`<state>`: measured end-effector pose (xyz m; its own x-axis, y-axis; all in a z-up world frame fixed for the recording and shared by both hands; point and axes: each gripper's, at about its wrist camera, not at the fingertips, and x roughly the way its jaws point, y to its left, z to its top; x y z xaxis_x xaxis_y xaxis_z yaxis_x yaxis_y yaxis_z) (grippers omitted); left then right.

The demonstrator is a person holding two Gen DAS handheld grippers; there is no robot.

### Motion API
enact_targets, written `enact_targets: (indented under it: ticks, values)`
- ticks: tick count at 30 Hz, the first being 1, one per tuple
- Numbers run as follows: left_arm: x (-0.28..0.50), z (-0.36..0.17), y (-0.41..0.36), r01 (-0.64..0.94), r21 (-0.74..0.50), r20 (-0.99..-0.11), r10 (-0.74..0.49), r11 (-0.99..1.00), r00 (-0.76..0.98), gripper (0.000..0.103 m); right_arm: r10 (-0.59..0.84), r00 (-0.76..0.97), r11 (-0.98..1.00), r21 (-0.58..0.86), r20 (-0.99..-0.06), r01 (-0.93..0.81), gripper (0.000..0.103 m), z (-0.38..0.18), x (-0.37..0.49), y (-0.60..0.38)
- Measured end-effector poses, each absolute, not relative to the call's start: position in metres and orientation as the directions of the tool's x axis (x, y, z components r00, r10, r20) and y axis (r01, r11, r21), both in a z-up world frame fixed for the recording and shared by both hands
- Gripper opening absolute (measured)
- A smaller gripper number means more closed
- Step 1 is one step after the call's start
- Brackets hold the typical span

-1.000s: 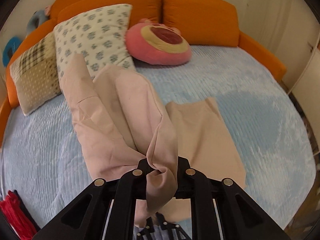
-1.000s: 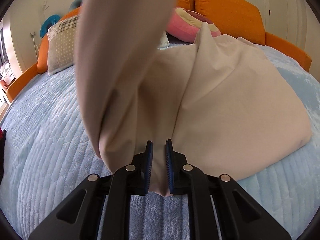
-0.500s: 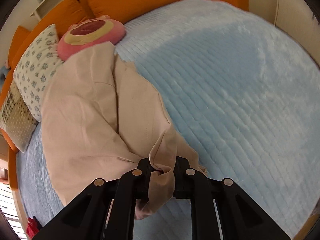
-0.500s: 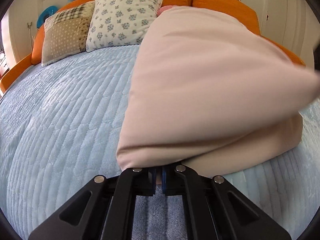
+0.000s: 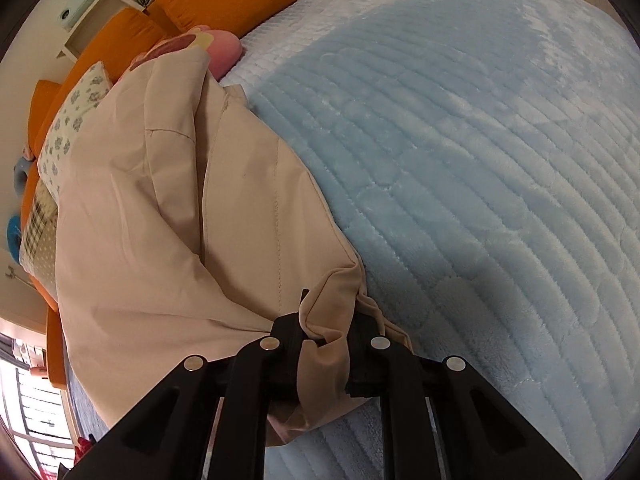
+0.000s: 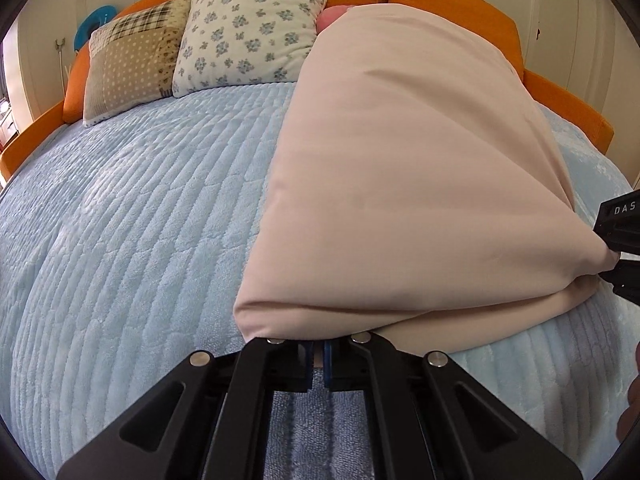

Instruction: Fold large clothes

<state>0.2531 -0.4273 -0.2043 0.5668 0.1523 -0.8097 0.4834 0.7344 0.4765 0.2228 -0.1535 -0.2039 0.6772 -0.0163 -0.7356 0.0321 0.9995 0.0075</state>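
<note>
A large beige-pink garment (image 5: 168, 216) lies doubled over on the light blue bed cover (image 5: 480, 160). My left gripper (image 5: 326, 340) is shut on a bunched corner of it, low over the cover. In the right wrist view the same garment (image 6: 400, 168) forms a wide folded sheet, and my right gripper (image 6: 318, 360) is shut on its near edge, down at the cover (image 6: 140, 240). The left gripper (image 6: 622, 240) shows at the right edge of that view, holding the other corner.
A floral pillow (image 6: 252, 24) and a patchwork pillow (image 6: 132, 52) lean on the orange bed surround (image 6: 560, 92) at the back. A pink plush cushion (image 5: 222, 50) sits behind the garment. A white shelf (image 5: 100, 12) stands past the surround.
Both grippers have swung the garment over and brought it down onto the bed, so it now lies doubled. The left gripper has dropped low and turned right.
</note>
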Motion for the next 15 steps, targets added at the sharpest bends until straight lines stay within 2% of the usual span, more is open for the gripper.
enact_targets:
  ticks: [6,9,10,13,15]
  values:
    - [0.236,-0.209,-0.435,0.477,0.523,-0.778,0.168,0.706,0.605,0.016,-0.017,0.676,1.0,0.006,-0.737,0.031,0.003,-0.204,0.225,-0.153]
    - [0.234,-0.202,-0.436,0.471,0.535,-0.771,0.177,0.702,0.612,0.022,-0.021,0.675,1.0,-0.001,-0.738,0.029,0.003,-0.204,0.225,-0.152]
    - [0.231,-0.197,-0.437,0.467,0.538,-0.765,0.173,0.701,0.621,0.029,-0.021,0.674,1.0,-0.004,-0.738,0.028,0.003,-0.204,0.225,-0.152]
    - [0.208,-0.172,-0.446,0.531,0.467,-0.788,0.06,0.707,0.613,0.068,-0.032,0.673,0.999,-0.021,-0.739,0.024,0.003,-0.204,0.225,-0.149]
    - [0.19,-0.153,-0.45,0.561,0.45,-0.783,0.005,0.695,0.621,0.069,-0.037,0.673,0.999,-0.028,-0.739,0.023,0.003,-0.205,0.225,-0.149]
